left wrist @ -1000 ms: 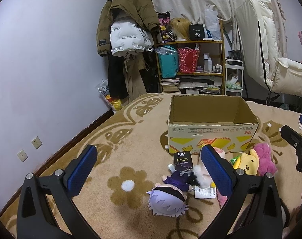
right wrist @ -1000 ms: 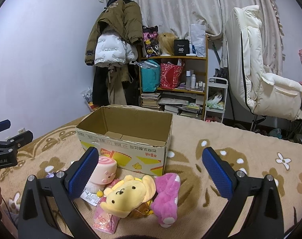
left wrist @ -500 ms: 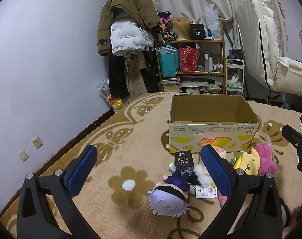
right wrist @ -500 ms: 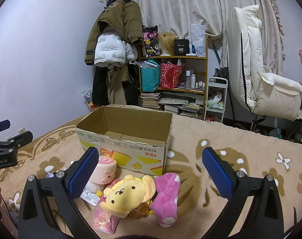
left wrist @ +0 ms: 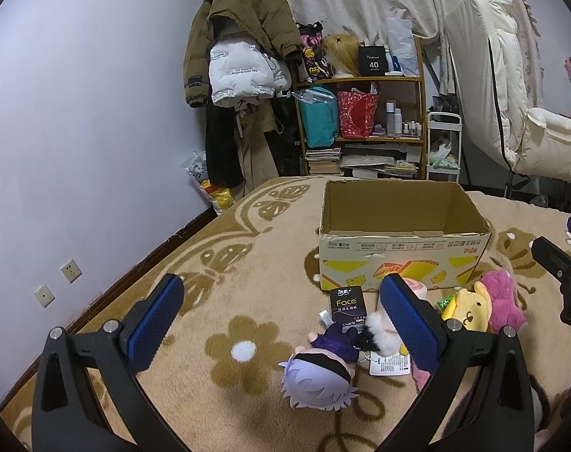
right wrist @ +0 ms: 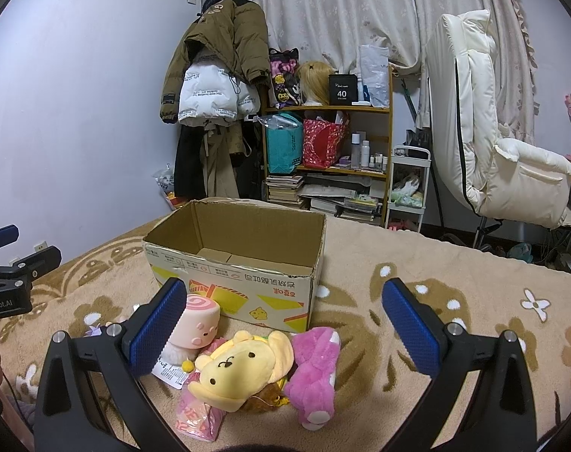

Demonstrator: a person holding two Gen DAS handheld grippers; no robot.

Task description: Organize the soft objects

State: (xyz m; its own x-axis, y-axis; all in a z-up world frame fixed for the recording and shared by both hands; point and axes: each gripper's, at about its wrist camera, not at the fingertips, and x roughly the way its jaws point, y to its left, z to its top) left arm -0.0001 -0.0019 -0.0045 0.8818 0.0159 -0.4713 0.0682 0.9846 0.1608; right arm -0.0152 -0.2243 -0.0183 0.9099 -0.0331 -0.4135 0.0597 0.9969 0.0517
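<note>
Nothing has shifted over the last second: left gripper and right gripper still hover spread wide and empty, plush toys heaped before the bare brown cardboard box; sorting hasn't begun.

A plain pale wall is filling the nine o'clock side, with two sockets sitting low on it. At twelve o'clock, patterned curtains are hanging closed. Jackets are drooping from a rack, and just at its three o'clock a wooden shelf unit is holding bags, bottles and stacked books. A cream recliner chair is leaning back at two o'clock. A tan flowered carpet is covering the floor.
</note>
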